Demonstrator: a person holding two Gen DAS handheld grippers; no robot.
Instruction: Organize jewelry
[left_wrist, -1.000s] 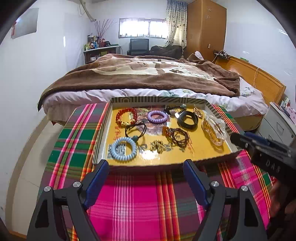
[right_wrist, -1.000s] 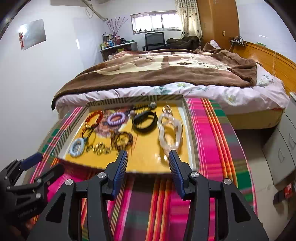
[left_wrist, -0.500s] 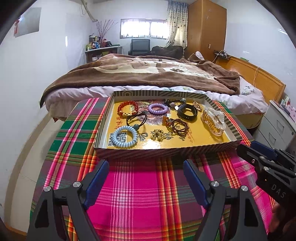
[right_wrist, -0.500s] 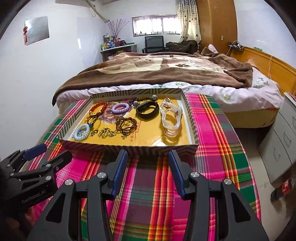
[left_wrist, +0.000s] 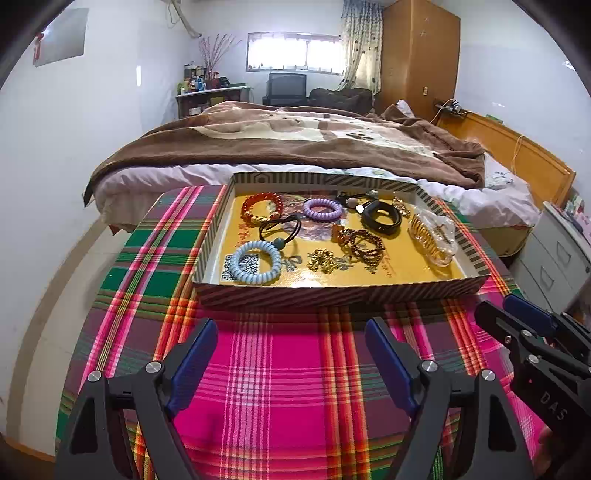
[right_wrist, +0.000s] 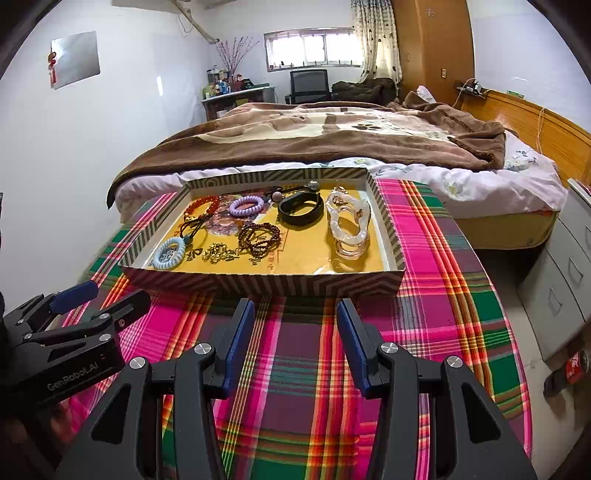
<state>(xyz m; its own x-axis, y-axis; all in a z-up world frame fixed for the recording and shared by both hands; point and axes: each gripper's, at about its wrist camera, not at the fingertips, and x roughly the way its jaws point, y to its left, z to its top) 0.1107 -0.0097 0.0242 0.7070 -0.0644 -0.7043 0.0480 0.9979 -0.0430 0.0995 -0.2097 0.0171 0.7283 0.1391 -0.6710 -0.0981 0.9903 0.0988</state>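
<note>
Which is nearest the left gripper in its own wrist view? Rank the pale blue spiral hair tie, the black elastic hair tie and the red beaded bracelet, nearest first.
1. Pale blue spiral hair tie: tray's near left corner.
2. Black elastic hair tie: just behind it.
3. Red beaded bracelet: far left, towards the back wall.

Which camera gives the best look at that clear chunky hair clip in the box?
The right wrist view: the clear hair clip lies nearly straight ahead, its looped outline plain. The left wrist view shows it off to the side, foreshortened and glary.
</note>
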